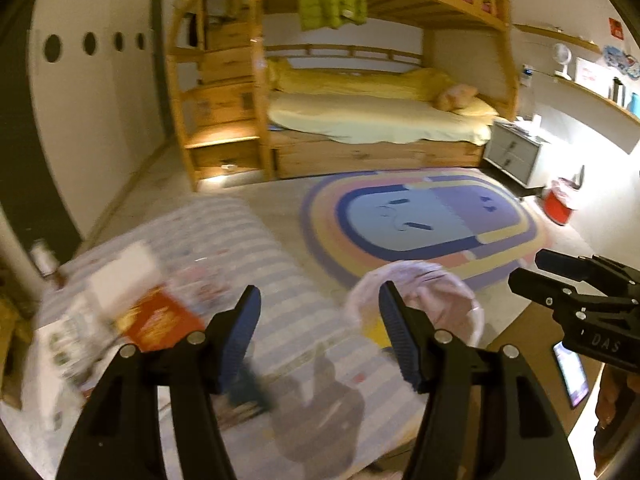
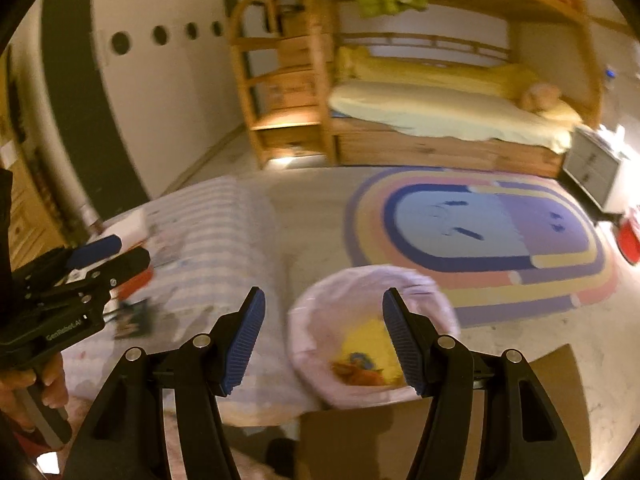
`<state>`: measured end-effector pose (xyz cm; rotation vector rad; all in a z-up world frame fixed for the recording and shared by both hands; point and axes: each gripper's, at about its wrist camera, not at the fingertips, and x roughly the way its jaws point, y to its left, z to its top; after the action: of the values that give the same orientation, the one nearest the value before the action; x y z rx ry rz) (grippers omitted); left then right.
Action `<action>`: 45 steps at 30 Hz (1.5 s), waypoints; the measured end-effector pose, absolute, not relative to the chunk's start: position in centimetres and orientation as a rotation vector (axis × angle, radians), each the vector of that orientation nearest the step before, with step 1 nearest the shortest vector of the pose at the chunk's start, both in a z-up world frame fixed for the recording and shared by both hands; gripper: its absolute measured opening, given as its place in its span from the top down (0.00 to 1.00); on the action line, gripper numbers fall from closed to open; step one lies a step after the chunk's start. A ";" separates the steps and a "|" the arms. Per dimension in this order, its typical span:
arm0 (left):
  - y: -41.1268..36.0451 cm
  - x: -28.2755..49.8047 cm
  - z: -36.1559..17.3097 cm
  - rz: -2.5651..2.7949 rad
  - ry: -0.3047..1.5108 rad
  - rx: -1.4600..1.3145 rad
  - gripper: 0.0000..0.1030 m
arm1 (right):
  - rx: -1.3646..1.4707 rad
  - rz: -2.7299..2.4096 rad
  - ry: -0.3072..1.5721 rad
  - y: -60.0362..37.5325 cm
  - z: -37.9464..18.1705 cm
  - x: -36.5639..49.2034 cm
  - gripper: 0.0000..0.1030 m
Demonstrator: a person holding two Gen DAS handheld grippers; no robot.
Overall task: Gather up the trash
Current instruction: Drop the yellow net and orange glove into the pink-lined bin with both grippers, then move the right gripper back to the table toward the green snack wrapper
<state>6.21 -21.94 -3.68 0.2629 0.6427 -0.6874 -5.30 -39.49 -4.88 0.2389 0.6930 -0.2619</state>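
While both tools hang above the striped cloth-covered table point(image 1: 248, 240), the left gripper point(image 1: 320, 320) and right gripper point(image 2: 324, 320) gape wide, nothing between their blue pads. "GenRobot.AI" shows on the left gripper's body, "DAS" on the right's. Just past the table edge stands a white-lined round trash bin point(image 2: 320, 384) — yellow and orange wrappers point(image 2: 368, 356) inside. Farther off, blurred red packaging point(image 1: 160, 324) lies on the cloth.

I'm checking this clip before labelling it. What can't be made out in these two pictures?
- Litter on the striped cloth, left wrist view: motion blur, so items unreadable.
- Bin bag contents, right wrist view: blurred, partly behind the right gripper.
- Red bin, right wrist view: cut off by the edge.
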 end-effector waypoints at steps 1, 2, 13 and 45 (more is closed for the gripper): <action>-21.0 6.2 -3.5 -0.670 0.640 0.262 0.39 | 0.237 -0.248 0.692 -38.6 -4.8 -5.2 0.40; -19.6 6.1 -3.3 -0.647 0.639 0.256 0.38 | 0.232 -0.235 0.691 -37.8 -4.8 -5.2 0.40; -6.6 6.9 -4.3 -0.378 0.733 0.139 0.34 | 0.117 -0.058 0.701 -29.2 -3.5 -2.8 0.40; 2.8 8.9 -10.1 -0.174 0.789 0.064 0.27 | 0.092 0.112 0.872 -25.3 -12.4 6.4 0.60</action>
<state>8.92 2.76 -10.12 0.0636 0.7889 -0.1739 6.42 -25.35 -12.41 0.0919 0.8721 0.1116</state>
